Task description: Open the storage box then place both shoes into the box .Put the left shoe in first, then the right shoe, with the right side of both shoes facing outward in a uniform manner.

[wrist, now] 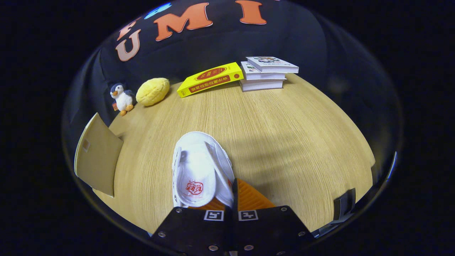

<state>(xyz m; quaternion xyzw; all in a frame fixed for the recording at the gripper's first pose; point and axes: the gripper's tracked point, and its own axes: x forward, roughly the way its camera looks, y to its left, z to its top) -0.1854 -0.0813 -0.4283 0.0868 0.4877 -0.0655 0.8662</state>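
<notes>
White shoe (201,170) — opening up, pinched by gripper (233,193) above table

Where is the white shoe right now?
In the gripper view the white shoe is held at its heel end in the gripper, toe pointing out over the wooden table, with the tan box flap off to its left.
</notes>
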